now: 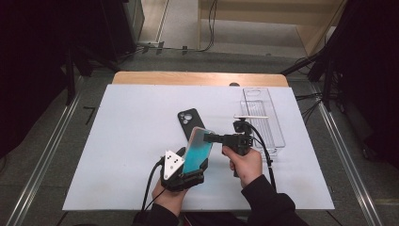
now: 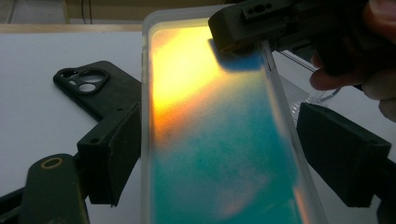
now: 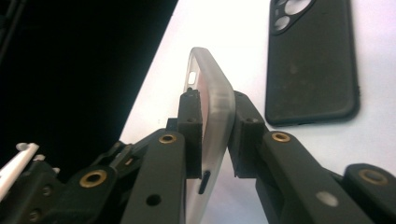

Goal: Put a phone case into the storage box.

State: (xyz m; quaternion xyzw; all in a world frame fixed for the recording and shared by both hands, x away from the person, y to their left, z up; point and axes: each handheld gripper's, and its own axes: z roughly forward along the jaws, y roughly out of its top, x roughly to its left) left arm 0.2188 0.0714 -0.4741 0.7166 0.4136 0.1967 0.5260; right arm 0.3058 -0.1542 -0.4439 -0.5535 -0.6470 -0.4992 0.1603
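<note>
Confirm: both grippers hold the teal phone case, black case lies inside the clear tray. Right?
Not quite. The black case lies on the white table, left of the clear tray, as the high view shows. The rest stands: left gripper and right gripper both hold the teal phone case.

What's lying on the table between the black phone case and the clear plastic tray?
Nothing lies there: in the high view, only bare white table separates the black phone case from the clear plastic tray. The right gripper hangs just in front of that stretch.
</note>
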